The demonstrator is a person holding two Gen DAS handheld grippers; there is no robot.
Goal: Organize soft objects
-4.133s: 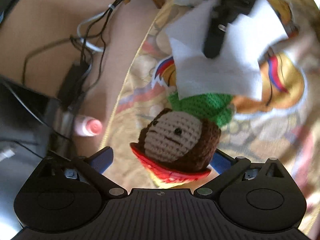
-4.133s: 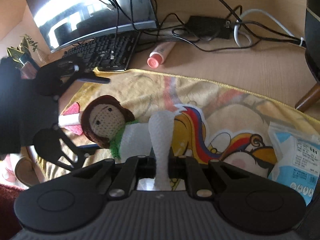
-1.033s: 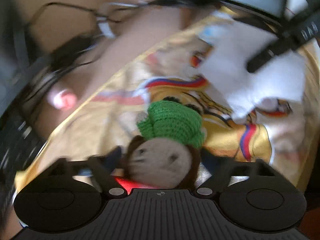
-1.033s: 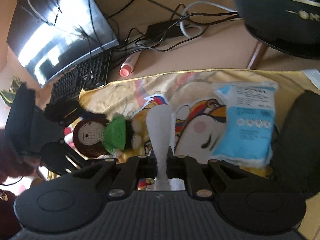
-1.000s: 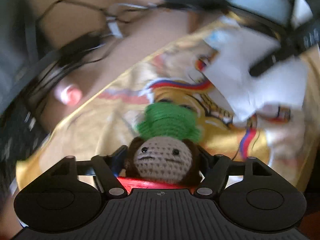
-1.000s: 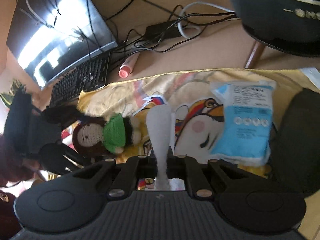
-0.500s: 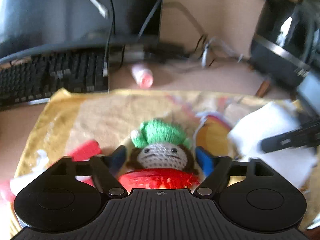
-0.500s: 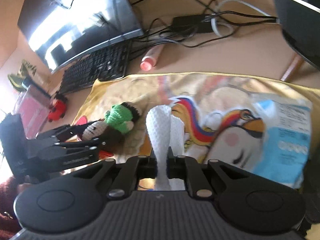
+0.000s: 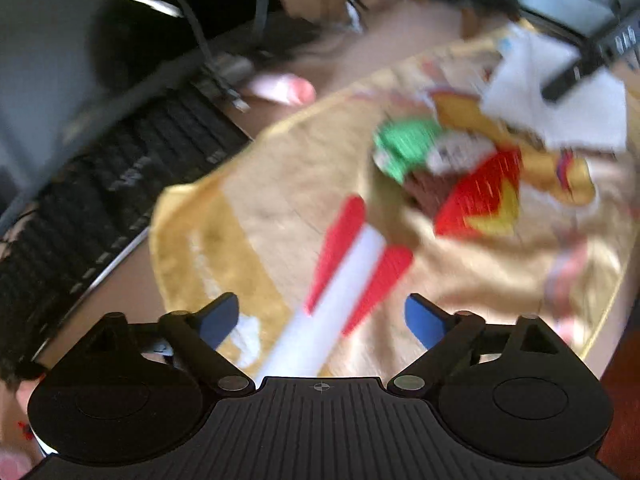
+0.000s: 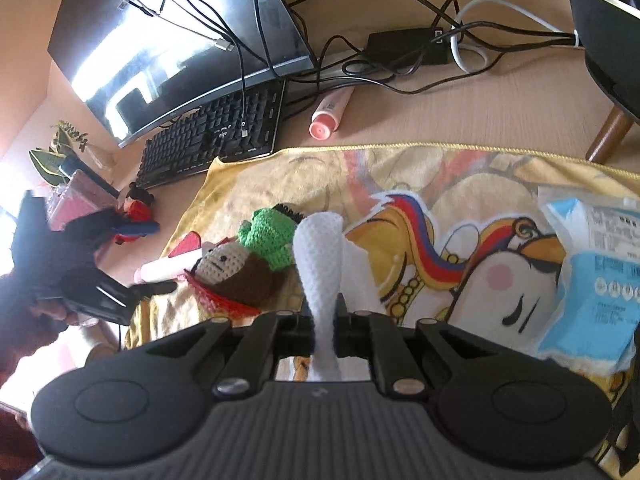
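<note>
A crochet doll (image 10: 236, 272) with a brown head, green body and red hat brim lies on the yellow cartoon towel (image 10: 460, 176). In the blurred left wrist view the doll (image 9: 440, 168) is ahead and to the right, clear of my left gripper (image 9: 322, 320), which is open. A white toy with red fins (image 9: 348, 276) lies between its blue pads (image 9: 218, 320). My right gripper (image 10: 324, 320) is shut on a white cloth (image 10: 320, 264), held above the towel just right of the doll. The left gripper (image 10: 148, 258) stands left of the doll.
A blue tissue pack (image 10: 592, 280) lies on the towel's right side. Behind the towel are a black keyboard (image 10: 208, 136), a monitor (image 10: 168, 40), a pink-capped tube (image 10: 328, 116), tangled cables and a black speaker on a wooden leg (image 10: 604, 136). A small red figure (image 10: 136, 208) stands at the left.
My left gripper has opened, let go of the doll and drawn back to the left; the doll now lies on the towel. The right gripper still grips the white cloth.
</note>
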